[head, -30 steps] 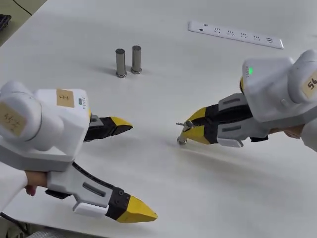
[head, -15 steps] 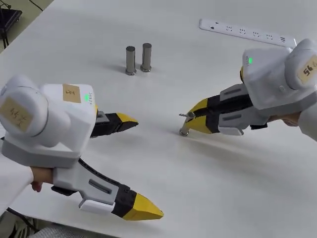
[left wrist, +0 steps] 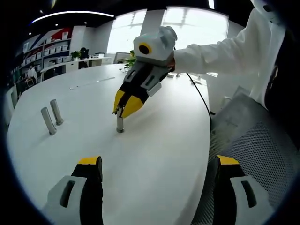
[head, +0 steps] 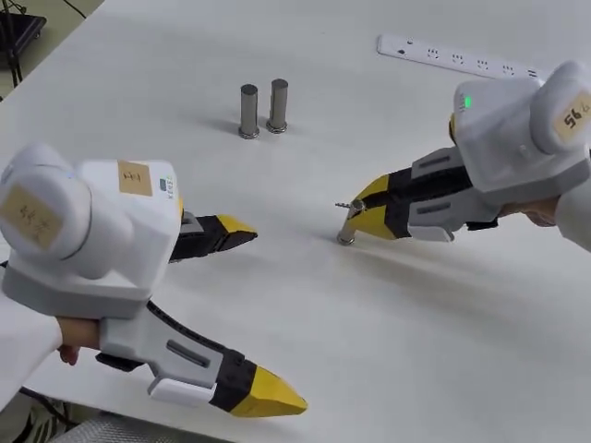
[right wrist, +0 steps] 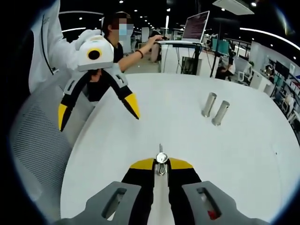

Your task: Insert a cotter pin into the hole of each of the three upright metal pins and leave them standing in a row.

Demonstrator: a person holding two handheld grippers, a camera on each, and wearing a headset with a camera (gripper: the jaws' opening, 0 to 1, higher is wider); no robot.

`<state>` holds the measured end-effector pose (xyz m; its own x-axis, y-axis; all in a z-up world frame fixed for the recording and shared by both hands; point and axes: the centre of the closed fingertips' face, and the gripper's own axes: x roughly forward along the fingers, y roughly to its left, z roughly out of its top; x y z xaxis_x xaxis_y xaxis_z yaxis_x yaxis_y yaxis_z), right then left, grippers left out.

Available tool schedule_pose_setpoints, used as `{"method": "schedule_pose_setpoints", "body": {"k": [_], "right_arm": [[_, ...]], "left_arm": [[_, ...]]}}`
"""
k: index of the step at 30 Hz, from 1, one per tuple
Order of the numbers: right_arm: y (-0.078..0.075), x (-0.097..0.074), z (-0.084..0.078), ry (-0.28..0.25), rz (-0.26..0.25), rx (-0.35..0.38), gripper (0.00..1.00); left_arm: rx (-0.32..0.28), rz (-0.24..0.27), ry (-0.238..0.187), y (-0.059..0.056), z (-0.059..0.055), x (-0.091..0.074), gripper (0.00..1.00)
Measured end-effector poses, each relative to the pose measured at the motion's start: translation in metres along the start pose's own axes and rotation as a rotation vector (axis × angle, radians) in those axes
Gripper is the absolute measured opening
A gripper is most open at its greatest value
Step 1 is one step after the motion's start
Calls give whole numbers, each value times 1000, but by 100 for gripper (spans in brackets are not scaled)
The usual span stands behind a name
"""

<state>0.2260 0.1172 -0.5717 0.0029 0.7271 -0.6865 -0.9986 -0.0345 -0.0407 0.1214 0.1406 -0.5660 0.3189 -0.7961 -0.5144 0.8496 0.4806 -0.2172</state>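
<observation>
Bright even light, soft shadows, fisheye-warped edges

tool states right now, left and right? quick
left tool: open, empty.
right tool: shut on the top of a metal pin, with a cotter pin poking out past the tips.

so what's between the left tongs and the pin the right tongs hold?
Only bare table between left tongs and metal pin, per head and left gripper views.
</observation>
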Motion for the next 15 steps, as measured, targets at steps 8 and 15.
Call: {"method": "schedule_pose_setpoints", "body": {"k": [8, 15], "right_arm": [[5, -4, 8, -40, -7, 36, 9], [14, -24, 18, -102, -54, 106, 24]], "left_arm": [[-8, 4, -4, 0, 0, -1, 99], [-16, 15, -31, 0, 10, -1, 99]]}}
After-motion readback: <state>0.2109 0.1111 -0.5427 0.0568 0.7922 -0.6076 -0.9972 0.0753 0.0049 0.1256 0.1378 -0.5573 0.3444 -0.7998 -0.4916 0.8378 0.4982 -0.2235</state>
